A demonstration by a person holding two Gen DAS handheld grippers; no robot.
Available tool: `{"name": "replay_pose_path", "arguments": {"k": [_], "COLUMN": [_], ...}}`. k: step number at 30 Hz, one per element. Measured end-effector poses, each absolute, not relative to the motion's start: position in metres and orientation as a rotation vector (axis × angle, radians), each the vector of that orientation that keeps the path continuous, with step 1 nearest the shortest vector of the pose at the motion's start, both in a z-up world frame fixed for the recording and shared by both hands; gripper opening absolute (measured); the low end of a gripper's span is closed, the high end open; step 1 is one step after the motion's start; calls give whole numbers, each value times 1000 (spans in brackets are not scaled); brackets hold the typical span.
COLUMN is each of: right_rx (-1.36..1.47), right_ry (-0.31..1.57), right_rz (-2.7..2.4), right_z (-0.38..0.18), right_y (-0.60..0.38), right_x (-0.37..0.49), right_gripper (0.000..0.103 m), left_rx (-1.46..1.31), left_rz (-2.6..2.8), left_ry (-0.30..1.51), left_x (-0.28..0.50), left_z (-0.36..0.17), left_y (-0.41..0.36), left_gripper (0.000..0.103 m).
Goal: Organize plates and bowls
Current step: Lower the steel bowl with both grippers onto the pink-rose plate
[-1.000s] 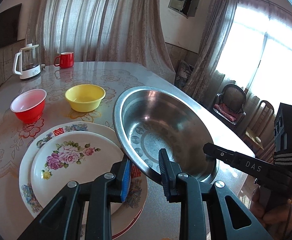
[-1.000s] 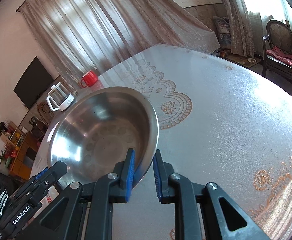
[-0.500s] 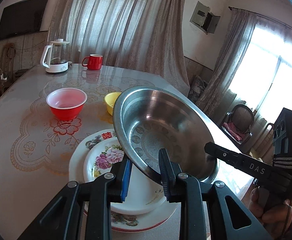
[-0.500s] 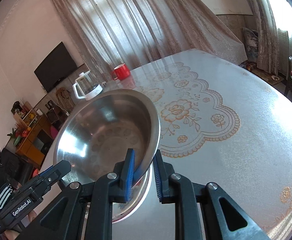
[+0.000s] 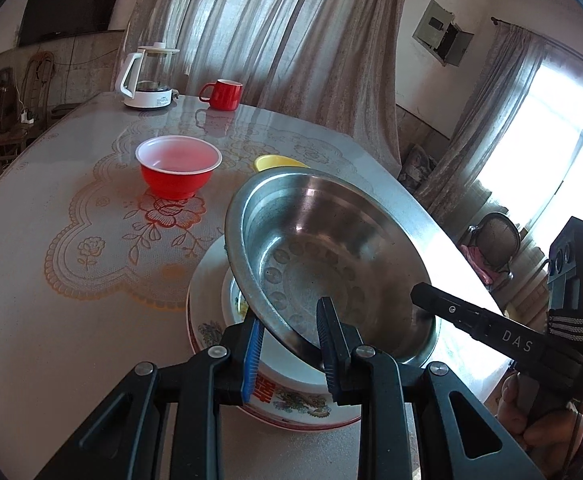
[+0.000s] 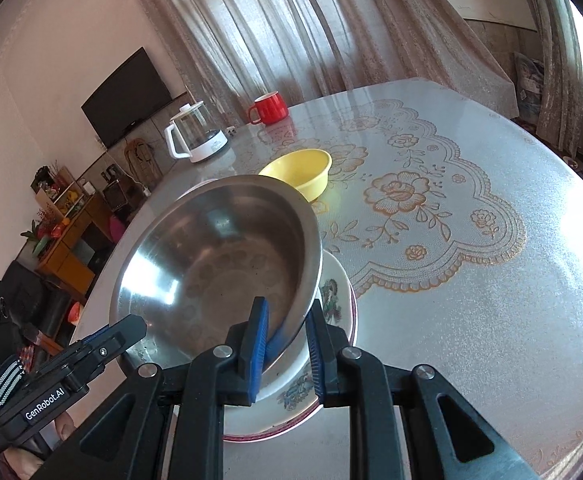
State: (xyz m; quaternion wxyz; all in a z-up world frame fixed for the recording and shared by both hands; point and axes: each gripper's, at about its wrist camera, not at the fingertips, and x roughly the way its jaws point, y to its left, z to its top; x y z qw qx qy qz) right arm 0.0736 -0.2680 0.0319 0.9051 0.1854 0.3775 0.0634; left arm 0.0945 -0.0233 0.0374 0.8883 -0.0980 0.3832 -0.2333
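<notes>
A large steel bowl hangs between both grippers, right over two stacked floral plates. My left gripper is shut on the bowl's near rim. My right gripper is shut on the opposite rim. The bowl hides most of the plates; I cannot tell whether its bottom touches them. A red bowl and a yellow bowl stand on the table beyond.
A glass kettle and a red mug stand at the table's far edge. The round table has a floral lace cover. A chair stands by the window.
Both grippers have carried the steel bowl from beside the plates to directly over them and lower. The grip on both rims is unchanged.
</notes>
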Motion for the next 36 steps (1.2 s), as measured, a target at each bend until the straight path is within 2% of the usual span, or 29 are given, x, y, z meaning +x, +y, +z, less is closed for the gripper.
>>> {"name": "replay_pose_path", "arguments": {"k": [17, 36], "right_rx": [381, 403], "right_ry": [855, 833], "right_rz": [135, 137], "right_z": [8, 8], "right_y": [-258, -258], "right_x": [78, 76], "right_gripper": [20, 20], "left_rx": [-228, -222], "left_rz": [-473, -455], "left_ry": [875, 860], "left_x": [101, 104], "left_z": [16, 14], "left_y": [-16, -17], "left_gripper": [27, 28]}}
